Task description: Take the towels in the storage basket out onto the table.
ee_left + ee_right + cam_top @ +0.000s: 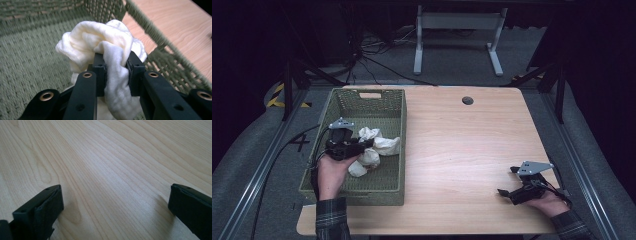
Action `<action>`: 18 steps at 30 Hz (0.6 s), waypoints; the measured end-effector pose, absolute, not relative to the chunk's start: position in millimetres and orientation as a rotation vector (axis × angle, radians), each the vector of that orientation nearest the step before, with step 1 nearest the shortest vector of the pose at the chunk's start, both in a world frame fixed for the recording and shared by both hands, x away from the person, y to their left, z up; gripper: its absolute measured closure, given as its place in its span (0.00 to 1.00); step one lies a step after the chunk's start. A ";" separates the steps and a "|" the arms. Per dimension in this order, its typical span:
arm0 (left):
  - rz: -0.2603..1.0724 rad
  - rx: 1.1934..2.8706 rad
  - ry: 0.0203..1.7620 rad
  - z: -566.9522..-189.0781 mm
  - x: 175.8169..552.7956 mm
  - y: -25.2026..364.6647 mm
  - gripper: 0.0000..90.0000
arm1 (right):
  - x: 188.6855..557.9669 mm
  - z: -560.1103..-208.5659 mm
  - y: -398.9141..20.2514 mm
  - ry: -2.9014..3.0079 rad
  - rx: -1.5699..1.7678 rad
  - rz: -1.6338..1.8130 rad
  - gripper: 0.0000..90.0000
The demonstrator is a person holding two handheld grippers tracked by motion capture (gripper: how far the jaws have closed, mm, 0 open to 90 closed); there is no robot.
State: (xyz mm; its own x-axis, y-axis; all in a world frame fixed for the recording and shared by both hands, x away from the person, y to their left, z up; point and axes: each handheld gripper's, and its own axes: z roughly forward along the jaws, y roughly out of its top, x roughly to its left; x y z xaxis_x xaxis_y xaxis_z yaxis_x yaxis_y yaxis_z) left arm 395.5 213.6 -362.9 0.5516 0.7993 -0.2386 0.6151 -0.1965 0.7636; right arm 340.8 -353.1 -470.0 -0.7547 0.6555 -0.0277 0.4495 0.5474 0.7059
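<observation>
High view and both tool views. The pale wooden rectangular surface carries everything; a small round dark hole sits near its far edge. On its left part stands the olive-green woven rectangular basket, its long side running away from me, with a slot handle in the far wall. Inside the basket lies a heap of crumpled cream-white cloths, bunched toward the right wall and the middle of the floor.

My left tool reaches into the basket from the near left, my hand behind it and a plaid sleeve at the wrist. In the left tool view its two black jaws are drawn in and clamp a fold of one cream-white cloth; the fabric is pinched between the pads, balloons out beyond them and hangs down below them, with the basket floor behind it.

My right tool rests low at the near right corner of the surface, well apart from the basket. In the right tool view its jaws stand wide apart over bare wood grain, with nothing between them.
</observation>
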 end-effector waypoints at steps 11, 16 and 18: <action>0.292 1.833 1.063 -333.0 391.6 215.8 0.83 | 340.8 -470.0 -353.1 2.498 0.916 1.018 0.00; 0.294 1.803 1.015 -317.6 390.6 214.8 0.83 | 340.9 -469.9 -353.1 2.500 0.916 1.017 0.00; 0.294 1.793 0.999 -312.0 390.7 213.7 0.83 | 340.9 -469.9 -353.2 2.500 0.916 1.017 0.00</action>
